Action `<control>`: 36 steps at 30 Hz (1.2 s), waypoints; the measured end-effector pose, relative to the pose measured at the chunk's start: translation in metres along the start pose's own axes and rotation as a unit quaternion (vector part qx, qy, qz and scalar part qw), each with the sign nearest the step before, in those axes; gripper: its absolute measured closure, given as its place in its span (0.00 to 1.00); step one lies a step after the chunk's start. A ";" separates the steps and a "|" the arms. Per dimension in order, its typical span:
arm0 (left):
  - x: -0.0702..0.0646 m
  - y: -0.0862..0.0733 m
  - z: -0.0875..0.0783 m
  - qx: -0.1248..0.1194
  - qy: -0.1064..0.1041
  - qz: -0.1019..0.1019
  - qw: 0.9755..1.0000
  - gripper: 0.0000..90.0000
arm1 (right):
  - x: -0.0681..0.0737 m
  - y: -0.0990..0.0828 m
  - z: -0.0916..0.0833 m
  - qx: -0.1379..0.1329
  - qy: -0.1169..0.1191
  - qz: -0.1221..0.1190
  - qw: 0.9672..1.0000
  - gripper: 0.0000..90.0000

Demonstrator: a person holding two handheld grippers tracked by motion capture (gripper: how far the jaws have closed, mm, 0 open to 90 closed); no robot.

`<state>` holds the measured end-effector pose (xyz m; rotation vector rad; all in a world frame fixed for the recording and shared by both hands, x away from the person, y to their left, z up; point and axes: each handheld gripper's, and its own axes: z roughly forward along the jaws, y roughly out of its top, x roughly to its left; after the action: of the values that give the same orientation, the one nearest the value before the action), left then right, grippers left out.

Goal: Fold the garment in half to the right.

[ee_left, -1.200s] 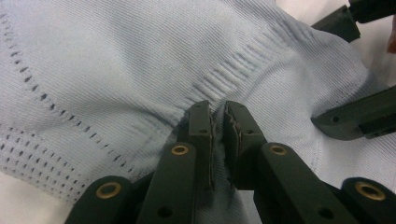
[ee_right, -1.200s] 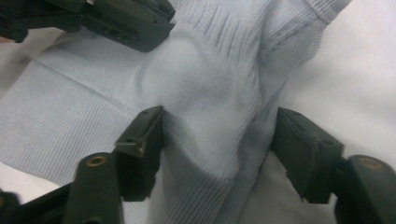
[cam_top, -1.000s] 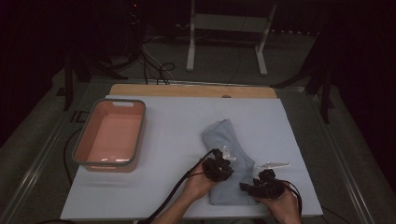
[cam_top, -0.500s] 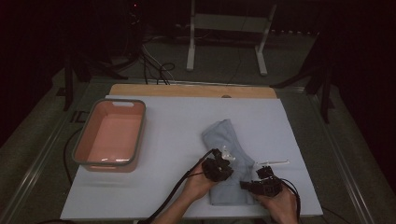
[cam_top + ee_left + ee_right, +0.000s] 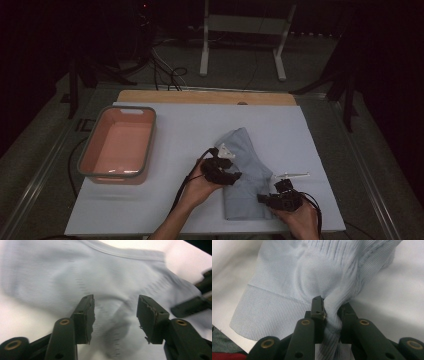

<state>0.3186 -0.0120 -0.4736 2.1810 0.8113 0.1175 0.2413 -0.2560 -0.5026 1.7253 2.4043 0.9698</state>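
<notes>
Right gripper first: its jaws are clamped on a bunched fold of the pale blue sweater, ribbed knit squeezed tight between the two black pads, right by the ribbed hem band. In the high view that same right gripper sits at the sweater's near right corner, the right hand coming in from the bottom edge, knuckles up, gripper pointing left and low to the board.

Over to the left gripper: the jaws have just been opening, and they stand apart now with nothing pinched between them, only loose cloth lying beyond the pads (the picture is smeared, so the fabric's folds are hard to read). From above, the left gripper hovers over the sweater's left edge, the left hand wrapped under it, forearm angling in from the bottom, its cable looping back toward the person.

No writing, label or brand can be read on the sweater or either gripper.

The sweater lies folded into a long narrow shape on the white board, right of centre, running away from the person. A salmon-pink tub with a grey rim sits well apart on the left.
</notes>
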 end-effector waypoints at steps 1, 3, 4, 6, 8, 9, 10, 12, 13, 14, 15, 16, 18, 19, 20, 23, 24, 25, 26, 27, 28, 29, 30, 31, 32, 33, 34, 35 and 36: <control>0.003 0.000 -0.002 -0.003 0.005 -0.005 1.000 0.52 | 0.000 0.000 0.000 0.000 0.000 -0.001 1.000 0.86; 0.009 0.001 -0.005 -0.008 0.015 -0.016 1.000 0.50 | 0.000 0.000 0.000 -0.001 0.000 -0.002 1.000 0.86; 0.013 0.002 -0.007 -0.011 0.018 -0.021 1.000 0.48 | 0.000 0.000 0.000 -0.001 0.000 -0.001 1.000 0.86; 0.017 0.002 -0.008 -0.015 0.026 -0.030 0.999 0.45 | 0.000 0.000 0.000 -0.001 0.000 -0.001 1.000 0.86; 0.022 0.003 -0.008 -0.017 0.031 -0.040 0.999 0.43 | 0.000 0.000 0.000 -0.001 0.000 -0.002 1.000 0.86; 0.025 0.003 -0.007 -0.017 0.033 -0.047 0.998 0.41 | 0.000 0.000 0.000 -0.001 0.000 -0.002 1.000 0.86; 0.027 0.002 -0.006 -0.017 0.034 -0.054 0.998 0.40 | 0.000 0.000 0.000 -0.002 0.000 -0.002 1.000 0.86; 0.031 0.002 -0.004 -0.015 0.034 -0.064 0.997 0.38 | 0.000 0.000 0.000 -0.002 -0.001 -0.002 1.000 0.86; 0.033 0.002 -0.003 -0.014 0.033 -0.070 0.997 0.38 | 0.000 -0.001 0.000 -0.002 -0.001 -0.002 1.000 0.86; 0.034 0.002 -0.002 -0.015 0.029 -0.076 0.997 0.37 | 0.001 -0.001 0.000 -0.002 -0.002 -0.003 1.000 0.86; 0.036 0.002 -0.001 -0.014 0.028 -0.082 0.996 0.37 | 0.001 -0.001 0.000 -0.003 -0.002 -0.004 1.000 0.86; 0.037 0.002 0.001 -0.015 0.025 -0.089 0.996 0.37 | 0.001 -0.001 0.000 -0.003 -0.002 -0.004 1.000 0.86; 0.039 0.002 0.005 -0.017 0.024 -0.101 0.994 0.36 | 0.001 -0.001 0.000 -0.003 -0.002 -0.004 1.000 0.86; 0.040 0.003 0.006 -0.015 0.024 -0.105 0.994 0.35 | 0.001 -0.001 0.000 -0.004 -0.003 -0.006 1.000 0.86; 0.041 0.003 0.008 -0.014 0.026 -0.107 0.994 0.34 | 0.001 -0.001 0.000 -0.004 -0.003 -0.006 1.000 0.86; 0.043 0.005 0.015 -0.006 0.034 -0.116 0.993 0.32 | 0.001 -0.001 0.000 -0.004 -0.003 -0.007 1.000 0.86; 0.043 0.005 0.015 -0.006 0.034 -0.116 0.993 0.31 | 0.001 -0.001 0.000 -0.004 -0.003 -0.007 1.000 0.86; 0.044 0.006 0.021 0.004 0.038 -0.117 0.992 0.31 | 0.001 -0.001 0.000 -0.004 -0.003 -0.007 1.000 0.86; 0.044 0.006 0.025 0.009 0.041 -0.118 0.992 0.30 | 0.001 -0.001 0.000 -0.004 -0.004 -0.008 1.000 0.86; 0.044 0.006 0.028 0.017 0.043 -0.117 0.992 0.29 | 0.001 -0.001 0.000 -0.004 -0.004 -0.009 1.000 0.86; 0.044 0.006 0.032 0.024 0.048 -0.117 0.992 0.29 | 0.001 -0.001 0.000 -0.005 -0.005 -0.009 1.000 0.86; 0.044 0.006 0.035 0.030 0.051 -0.118 0.991 0.27 | 0.001 -0.001 0.000 -0.005 -0.005 -0.009 1.000 0.86; 0.044 0.005 0.038 0.036 0.052 -0.119 0.991 0.27 | 0.001 -0.001 0.000 -0.005 -0.005 -0.010 1.000 0.86; 0.044 0.005 0.041 0.037 0.054 -0.123 0.990 0.27 | 0.001 -0.001 0.000 -0.005 -0.005 -0.010 1.000 0.86; 0.045 0.004 0.042 0.043 0.056 -0.122 0.990 0.27 | 0.001 -0.001 0.000 -0.005 -0.005 -0.010 1.000 0.86; 0.045 0.004 0.044 0.045 0.057 -0.125 0.990 0.27 | 0.001 -0.001 0.000 -0.005 -0.006 -0.011 1.000 0.86; 0.046 0.004 0.046 0.048 0.057 -0.125 0.989 0.27 | 0.001 -0.001 0.000 -0.005 -0.006 -0.011 1.000 0.86; 0.046 0.003 0.047 0.051 0.058 -0.125 0.989 0.27 | 0.002 -0.001 0.000 -0.005 -0.006 -0.011 1.000 0.86; 0.046 0.003 0.048 0.052 0.057 -0.128 0.989 0.27 | 0.002 -0.001 0.000 -0.005 -0.006 -0.012 1.000 0.86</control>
<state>0.3728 -0.0178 -0.5124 2.1616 1.1783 0.0723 0.2396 -0.2547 -0.5027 1.6909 2.4019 0.9631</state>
